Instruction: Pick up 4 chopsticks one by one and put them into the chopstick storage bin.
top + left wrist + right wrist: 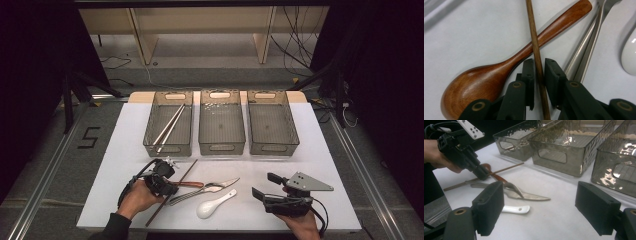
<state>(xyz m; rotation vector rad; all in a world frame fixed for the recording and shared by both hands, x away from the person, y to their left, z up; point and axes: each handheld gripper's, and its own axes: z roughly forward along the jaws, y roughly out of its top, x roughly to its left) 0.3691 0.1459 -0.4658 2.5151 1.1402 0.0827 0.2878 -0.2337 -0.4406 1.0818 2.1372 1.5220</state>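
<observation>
**Left gripper pinching a single wooden chopstick**

High view: left gripper [167, 182] is down over the cutlery pile at the near edge of the table [330, 165], on the wooden chopstick [172, 192], which lies diagonally across the wooden spoon [192, 184]. Right gripper [265, 187] hovers apart to the right, holding nothing. Three bins behind; the left bin [168, 145] already holds a pair of chopsticks.

Left gripper view: jaws nearly closed, pads on either side of the chopstick [537, 57], touching or all but touching it. Grip sits partway along the stick. The stick crosses the spoon's [499, 72] handle.

Right gripper view: jaws wide apart, empty; the left gripper [480, 173] shows farther off.

Handling, judged: light, stiff, thin and smooth, so likely to swivel or slip in a pinch; gripping near mid-length should keep it balanced.
</observation>
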